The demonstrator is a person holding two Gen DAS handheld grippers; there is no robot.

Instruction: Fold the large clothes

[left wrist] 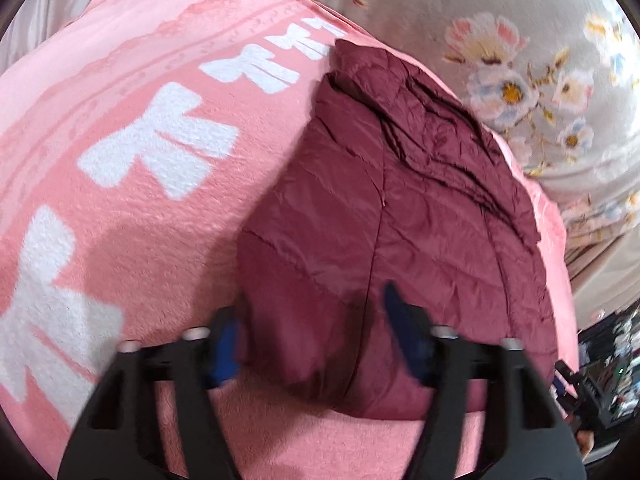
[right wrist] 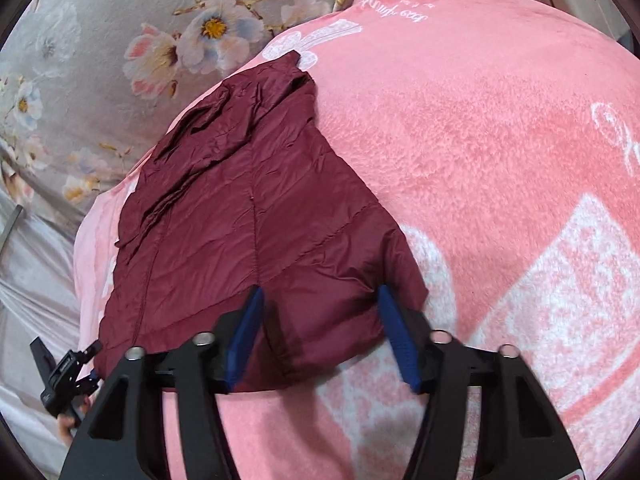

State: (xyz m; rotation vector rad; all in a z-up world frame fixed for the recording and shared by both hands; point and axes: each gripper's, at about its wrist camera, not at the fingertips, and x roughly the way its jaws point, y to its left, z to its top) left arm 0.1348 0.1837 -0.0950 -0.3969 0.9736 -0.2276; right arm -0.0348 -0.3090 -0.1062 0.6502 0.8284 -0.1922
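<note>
A maroon quilted jacket (left wrist: 400,208) lies folded into a flat panel on a pink fleece blanket (left wrist: 120,208). In the left wrist view my left gripper (left wrist: 310,300) hovers at the jacket's near left corner. Its blue pads (left wrist: 224,344) stand apart over the fabric without pinching it. The right wrist view shows the same jacket (right wrist: 248,200), with my right gripper (right wrist: 320,289) over its near right corner. Its blue fingers (right wrist: 394,332) are spread and the cloth lies flat beneath them. The left gripper (right wrist: 94,366) also shows at that view's lower left, by the jacket's other corner.
The pink blanket (right wrist: 480,160) carries white bow and script prints and covers most of the bed. Grey floral bedding (left wrist: 520,60) lies beyond the jacket's far side. Dark clutter (left wrist: 608,360) sits off the bed's edge at the lower right of the left wrist view.
</note>
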